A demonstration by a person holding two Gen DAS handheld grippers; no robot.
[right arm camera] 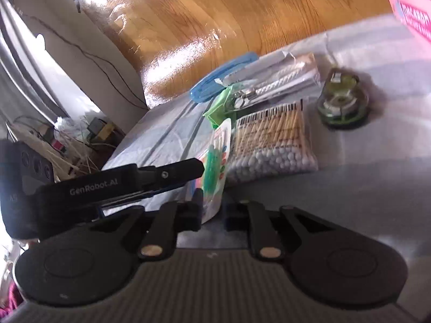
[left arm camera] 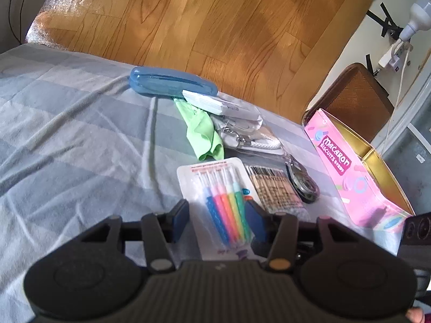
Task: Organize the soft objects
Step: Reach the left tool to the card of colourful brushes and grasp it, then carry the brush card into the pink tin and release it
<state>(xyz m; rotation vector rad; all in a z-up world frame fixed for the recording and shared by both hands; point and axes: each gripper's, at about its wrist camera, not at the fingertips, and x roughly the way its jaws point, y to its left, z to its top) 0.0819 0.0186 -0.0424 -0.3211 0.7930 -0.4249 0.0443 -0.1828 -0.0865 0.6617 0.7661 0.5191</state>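
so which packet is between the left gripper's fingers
The brush packet, with its row of coloured handles, lies between the left gripper fingers. The cotton swab packet lies beside it, outside them.

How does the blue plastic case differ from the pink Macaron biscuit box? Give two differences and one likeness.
The blue plastic case is closed, rounded and translucent; the pink Macaron biscuit box is open, straight-sided and printed, with a gold inside. The case lies at the bed's far edge, the box at its right edge. Both rest on the grey bedspread.
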